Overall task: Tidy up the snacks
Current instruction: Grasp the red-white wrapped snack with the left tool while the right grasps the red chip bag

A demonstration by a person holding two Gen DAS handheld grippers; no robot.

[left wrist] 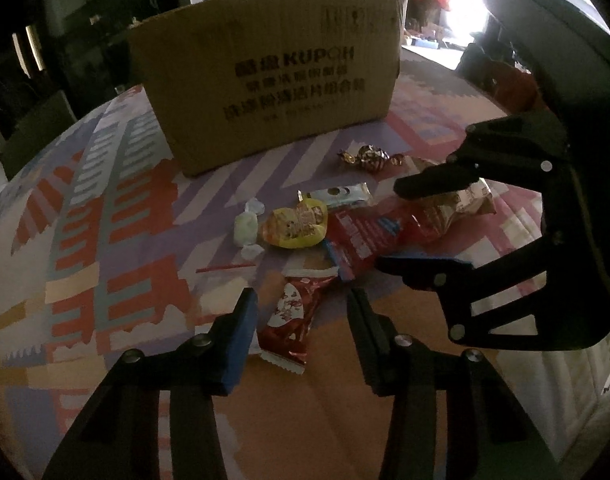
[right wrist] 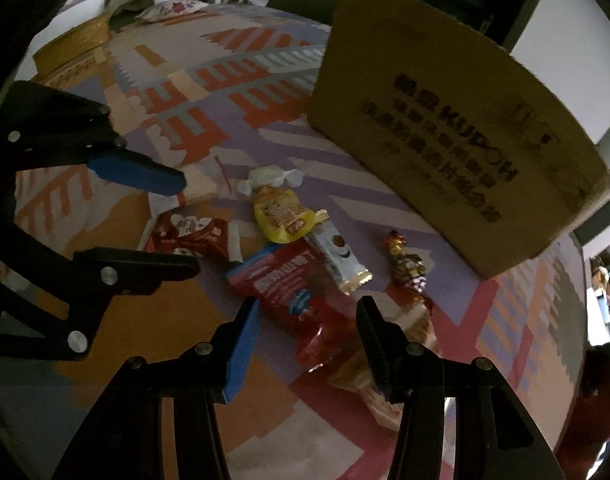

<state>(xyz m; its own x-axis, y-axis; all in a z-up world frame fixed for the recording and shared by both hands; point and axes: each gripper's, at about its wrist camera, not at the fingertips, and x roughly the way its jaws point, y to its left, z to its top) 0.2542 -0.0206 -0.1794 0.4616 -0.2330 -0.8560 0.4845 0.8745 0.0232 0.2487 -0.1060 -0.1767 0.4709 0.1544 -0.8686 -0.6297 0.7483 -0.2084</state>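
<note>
Several snacks lie on a patterned tablecloth (left wrist: pixel 105 208) in front of a cardboard box (left wrist: pixel 265 80) (right wrist: pixel 445 152). My left gripper (left wrist: pixel 301 308) (right wrist: pixel 189 224) is open and points down, its fingers on either side of a small red-and-white packet (left wrist: pixel 289 320) (right wrist: pixel 189 236) lying flat. My right gripper (right wrist: pixel 305 316) (left wrist: pixel 389 227) is open too, straddling a long red pack (right wrist: pixel 289 288) (left wrist: pixel 365 236). No pad visibly presses on either one. Nearby lie a yellow pouch (left wrist: pixel 295 226) (right wrist: pixel 279 216), a pale wrapped candy (left wrist: pixel 247 228), a light blue bar (left wrist: pixel 337 194) and a gold-brown wrapped candy (left wrist: pixel 369 156).
The box stands upright behind the snacks, its printed side toward me. A tan packet (right wrist: pixel 357 372) lies under the long red pack's end by my right finger. A thin red stick (left wrist: pixel 225 267) lies left of the pile. Dark furniture surrounds the round table.
</note>
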